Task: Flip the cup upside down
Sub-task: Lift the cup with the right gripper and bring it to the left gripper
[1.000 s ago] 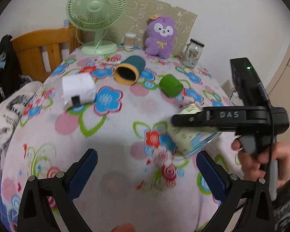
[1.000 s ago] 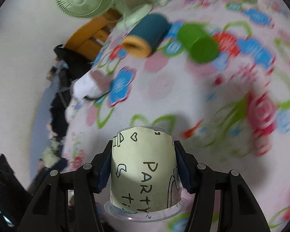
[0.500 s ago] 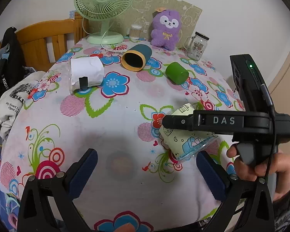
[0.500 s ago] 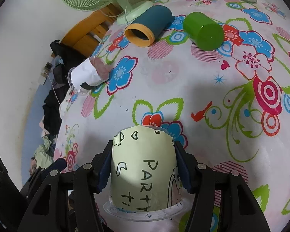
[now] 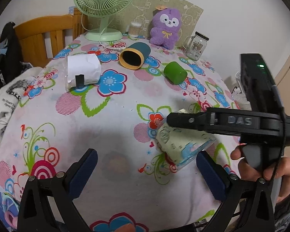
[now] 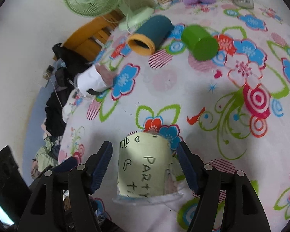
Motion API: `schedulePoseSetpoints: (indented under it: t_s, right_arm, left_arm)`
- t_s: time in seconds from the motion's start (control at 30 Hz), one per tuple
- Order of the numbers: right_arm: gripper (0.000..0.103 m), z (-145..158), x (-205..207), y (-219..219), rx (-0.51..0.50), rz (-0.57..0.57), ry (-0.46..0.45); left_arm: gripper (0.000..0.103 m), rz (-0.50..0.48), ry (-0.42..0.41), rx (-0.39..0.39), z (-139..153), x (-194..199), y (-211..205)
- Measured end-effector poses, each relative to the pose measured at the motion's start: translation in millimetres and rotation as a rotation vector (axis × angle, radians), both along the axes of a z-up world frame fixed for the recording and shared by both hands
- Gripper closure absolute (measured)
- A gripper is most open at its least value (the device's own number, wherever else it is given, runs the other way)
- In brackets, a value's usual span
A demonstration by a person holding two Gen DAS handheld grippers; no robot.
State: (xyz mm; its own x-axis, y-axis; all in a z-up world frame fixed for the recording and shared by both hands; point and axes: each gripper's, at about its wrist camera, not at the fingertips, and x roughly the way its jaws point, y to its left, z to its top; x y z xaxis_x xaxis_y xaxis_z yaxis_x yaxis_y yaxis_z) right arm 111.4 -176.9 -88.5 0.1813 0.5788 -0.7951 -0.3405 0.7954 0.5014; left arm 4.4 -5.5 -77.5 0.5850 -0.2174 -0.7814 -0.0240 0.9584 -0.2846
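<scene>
The right wrist view shows the pale green paper-wrapped cup with black "PARTY" lettering (image 6: 145, 166) at the lower centre of the frame, between the blue-padded fingers of the right gripper (image 6: 145, 166); the jaws are spread, with a gap seen on each side of the cup, so nothing is pinched. The cup's clear plastic rim is at the bottom of the frame, against the floral tablecloth (image 6: 183, 89), and its closed base is turned away from the camera. In the left wrist view the same cup (image 5: 181, 145) is seen at the right centre, tilted, with the base towards the upper left and the rim low at the right, partly covered by the black body of the right gripper (image 5: 169, 120), which is held by a hand (image 5: 266, 166) at the lower right. The left gripper (image 5: 147, 169) is seen at the bottom of that frame with its jaws spread wide over bare cloth. Further up the table, a white paper-wrapped cup (image 5: 83, 70), a dark teal cup with an orange rim (image 5: 134, 55) and a green plastic cup (image 5: 175, 72) are lying on their sides. At the top, a light green desk fan (image 5: 104, 2), a purple plush toy (image 5: 166, 28) and a glass jar with a handle (image 5: 197, 45) are standing.
</scene>
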Motion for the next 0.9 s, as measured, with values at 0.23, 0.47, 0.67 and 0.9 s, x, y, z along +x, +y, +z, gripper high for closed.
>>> schedulePoseSetpoints:
  t_s: [0.23, 0.47, 0.67, 0.9]
  right_arm:
    - [0.031, 20, -12, -28, 0.016, -0.028, -0.058]
    - [0.031, 32, -23, -78, 0.056, -0.128, -0.093]
    - [0.031, 49, -31, -116, 0.089, -0.202, -0.149]
    - [0.031, 39, -35, -118, 0.056, -0.17, -0.128]
  left_arm:
    - [0.0, -0.009, -0.017, -0.03, 13, 13, -8]
    - [0.0, 0.006, 0.037, -0.073, 4, 49, -19]
    - [0.0, 0.004, 0.098, -0.098, -12, 62, -30]
    - [0.0, 0.05, 0.146, -0.1, -22, 78, -34]
